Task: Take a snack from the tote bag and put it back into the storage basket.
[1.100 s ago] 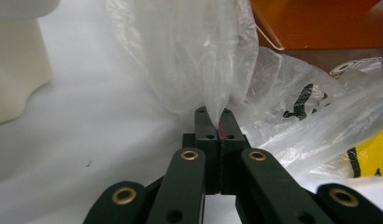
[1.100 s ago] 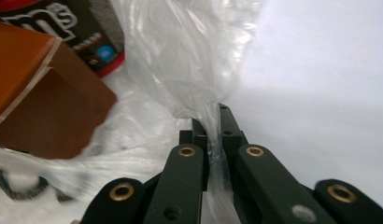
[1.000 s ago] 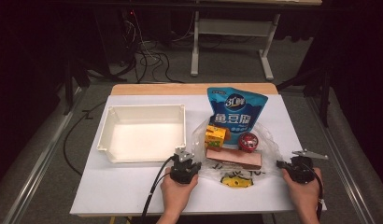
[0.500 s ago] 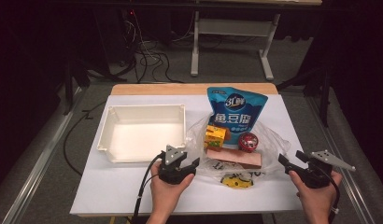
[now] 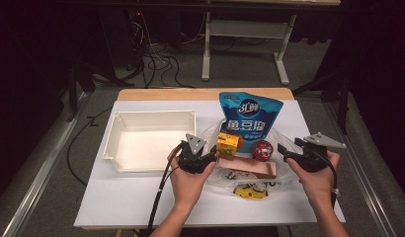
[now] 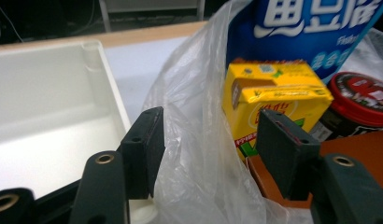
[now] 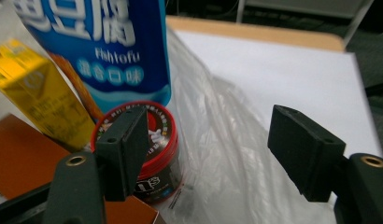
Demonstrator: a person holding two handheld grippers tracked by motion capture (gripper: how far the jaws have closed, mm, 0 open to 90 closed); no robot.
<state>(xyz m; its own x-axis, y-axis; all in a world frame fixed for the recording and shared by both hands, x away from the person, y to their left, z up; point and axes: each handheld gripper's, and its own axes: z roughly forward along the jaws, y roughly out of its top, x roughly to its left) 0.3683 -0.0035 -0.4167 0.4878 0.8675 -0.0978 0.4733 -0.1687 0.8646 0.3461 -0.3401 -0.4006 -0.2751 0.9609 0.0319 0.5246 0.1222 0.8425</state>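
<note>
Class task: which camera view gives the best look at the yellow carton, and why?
The left gripper view: the yellow carton stands close, its top and front plain. The right gripper view catches it cut at the edge; the high view shows it small.

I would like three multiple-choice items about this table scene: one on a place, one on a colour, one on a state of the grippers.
1. Where is the white tray relative to the blue pouch?
A. to its left
B. to its right
C. on top of it

2. What colour is the small carton beside the pouch?
A. green
B. yellow
C. white

3. How stand the jaws of the left gripper and the right gripper?
A. both shut
B. only the left open
C. both open

Answers:
1. A, in the high view the tray lies left of the pouch.
2. B, the left gripper view shows a yellow carton.
3. C, each gripper view shows a wide gap between the pads, with loose clear plastic bag between them, not pressed.
</note>
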